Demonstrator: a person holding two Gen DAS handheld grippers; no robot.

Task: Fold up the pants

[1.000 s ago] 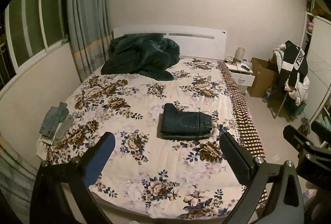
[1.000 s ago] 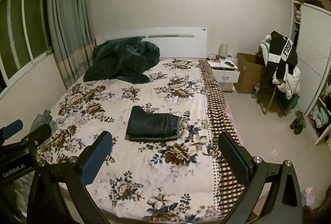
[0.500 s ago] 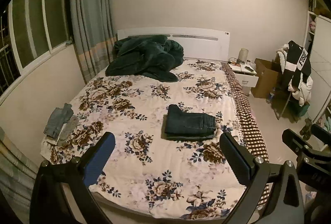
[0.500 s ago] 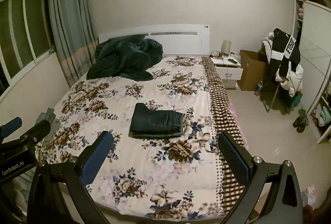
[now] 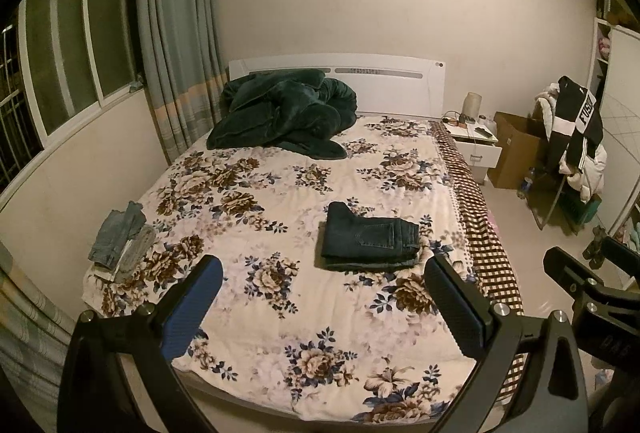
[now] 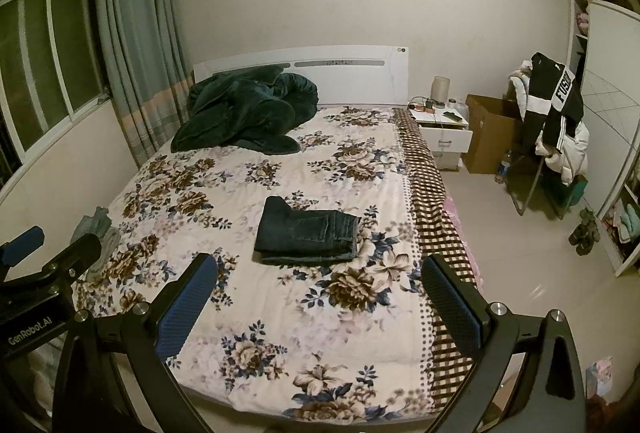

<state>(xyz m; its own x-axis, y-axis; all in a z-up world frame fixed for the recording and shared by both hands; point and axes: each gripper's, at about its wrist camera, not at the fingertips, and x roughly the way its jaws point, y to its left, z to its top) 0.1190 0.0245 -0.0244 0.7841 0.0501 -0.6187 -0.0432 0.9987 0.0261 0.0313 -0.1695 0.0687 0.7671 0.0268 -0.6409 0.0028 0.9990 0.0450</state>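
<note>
Dark denim pants (image 5: 370, 241) (image 6: 308, 236) lie folded into a compact rectangle on the floral bedspread (image 5: 280, 217) (image 6: 248, 193), a little right of the bed's middle. My left gripper (image 5: 322, 307) hangs open over the foot of the bed, well short of the pants, with nothing between its fingers. My right gripper (image 6: 318, 307) is open too and equally far back, empty. Each gripper shows at the edge of the other's view.
A small pile of light-blue folded jeans (image 5: 120, 241) sits at the bed's left edge. A dark green blanket (image 5: 286, 113) is heaped by the headboard. Right of the bed stand a nightstand (image 5: 476, 145), a cardboard box (image 5: 516, 153) and a chair draped with clothes (image 5: 576, 137).
Both grippers have drawn back and risen from the bed, so the bed and pants look smaller and farther. The pants have not moved. Both grippers stay open.
</note>
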